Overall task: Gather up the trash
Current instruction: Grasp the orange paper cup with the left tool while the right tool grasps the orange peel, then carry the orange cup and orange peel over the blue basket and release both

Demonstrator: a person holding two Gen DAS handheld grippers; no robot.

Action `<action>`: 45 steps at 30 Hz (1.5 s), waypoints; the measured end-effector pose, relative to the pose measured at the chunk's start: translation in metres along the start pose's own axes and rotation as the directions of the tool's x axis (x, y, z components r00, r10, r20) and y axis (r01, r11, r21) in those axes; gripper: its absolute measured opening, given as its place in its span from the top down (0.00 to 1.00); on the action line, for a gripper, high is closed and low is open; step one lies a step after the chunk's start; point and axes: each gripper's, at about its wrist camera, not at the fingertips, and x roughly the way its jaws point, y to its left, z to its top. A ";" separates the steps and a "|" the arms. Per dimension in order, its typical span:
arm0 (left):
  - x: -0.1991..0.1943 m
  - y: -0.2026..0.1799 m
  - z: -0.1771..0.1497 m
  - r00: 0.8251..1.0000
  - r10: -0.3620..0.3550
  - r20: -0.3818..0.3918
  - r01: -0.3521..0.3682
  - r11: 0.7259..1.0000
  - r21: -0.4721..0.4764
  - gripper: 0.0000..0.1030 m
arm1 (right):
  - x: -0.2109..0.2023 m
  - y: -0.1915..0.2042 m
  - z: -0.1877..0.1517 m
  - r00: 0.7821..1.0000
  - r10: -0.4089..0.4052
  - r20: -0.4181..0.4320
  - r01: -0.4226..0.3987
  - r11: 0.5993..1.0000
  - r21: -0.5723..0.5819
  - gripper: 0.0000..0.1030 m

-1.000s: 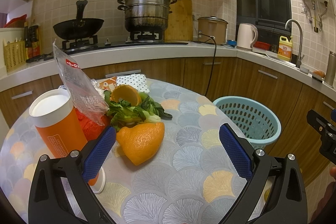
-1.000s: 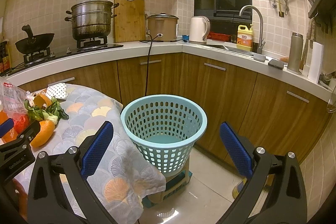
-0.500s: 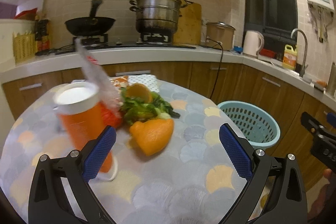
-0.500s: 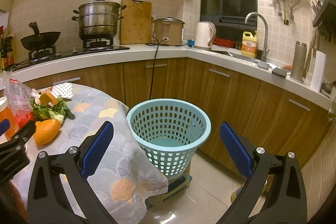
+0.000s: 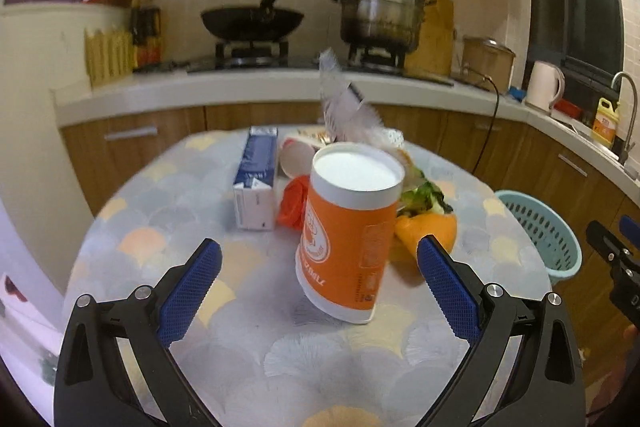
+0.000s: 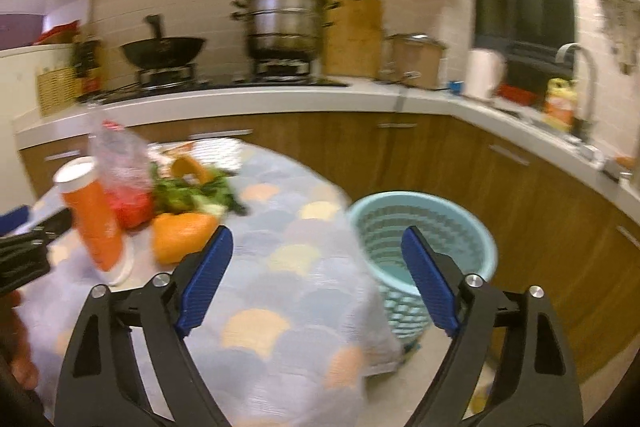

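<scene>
**Left gripper swings onto the orange cup**

Your left gripper has turned left over the last second. The cup, which sat off its left finger, is now centred between the jaws. Those jaws are wide open and hold nothing. The cup is tilted, its white top leaning toward the back of the surface, its base near you. It looks like the next piece of trash to grab, though no contact shows yet.

Your right gripper has also swung left. Its jaws are wide open and empty, over the cloth edge, with the basket just to its right, beside the surface and lower.

The left view alone shows a blue-and-white carton lying behind the cup, a red wrapper and a paper cup on its side. The right view alone shows the basket's empty inside, and a loose white lid at the cup's base. Both views show orange peel, greens and a clear bag. Both are motion-blurred.
</scene>
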 end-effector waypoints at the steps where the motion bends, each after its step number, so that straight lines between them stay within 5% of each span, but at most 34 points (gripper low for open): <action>1: 0.005 0.000 0.002 1.000 0.000 -0.012 0.000 1.000 0.004 0.09 | 0.006 0.007 0.003 0.999 0.047 -0.010 -0.047 0.999 -0.014 0.23; 10: 0.041 -0.004 0.001 0.999 0.004 -0.046 -0.003 1.000 0.021 0.20 | 0.048 0.044 0.016 0.978 0.196 -0.079 -0.200 0.978 -0.057 0.24; 14: 0.048 -0.006 -0.001 0.998 -0.018 -0.056 0.020 0.999 0.029 0.44 | 0.074 0.051 0.013 0.956 0.245 -0.160 -0.252 0.967 -0.027 0.24; 25: 0.042 0.012 -0.003 0.998 -0.063 -0.012 0.062 0.996 -0.070 0.46 | 0.132 0.080 0.008 0.889 0.322 -0.326 -0.326 0.944 0.043 0.24; 36: 0.041 0.012 -0.002 0.997 -0.075 0.005 0.075 0.995 -0.073 0.46 | 0.168 0.087 0.001 0.830 0.362 -0.424 -0.342 0.931 0.124 0.24; 40: 0.040 0.013 -0.002 0.997 -0.072 0.009 0.072 0.994 -0.076 0.46 | 0.165 0.088 0.000 0.802 0.423 -0.422 -0.401 0.905 0.144 0.52; 41: 0.039 0.012 -0.003 0.998 -0.068 0.014 0.069 0.995 -0.076 0.46 | 0.161 0.089 0.000 0.807 0.418 -0.416 -0.401 0.906 0.133 0.60; 45: 0.030 0.009 -0.005 0.999 -0.048 0.024 0.049 0.998 -0.049 0.46 | 0.143 0.083 0.000 0.833 0.405 -0.377 -0.387 0.914 0.126 0.69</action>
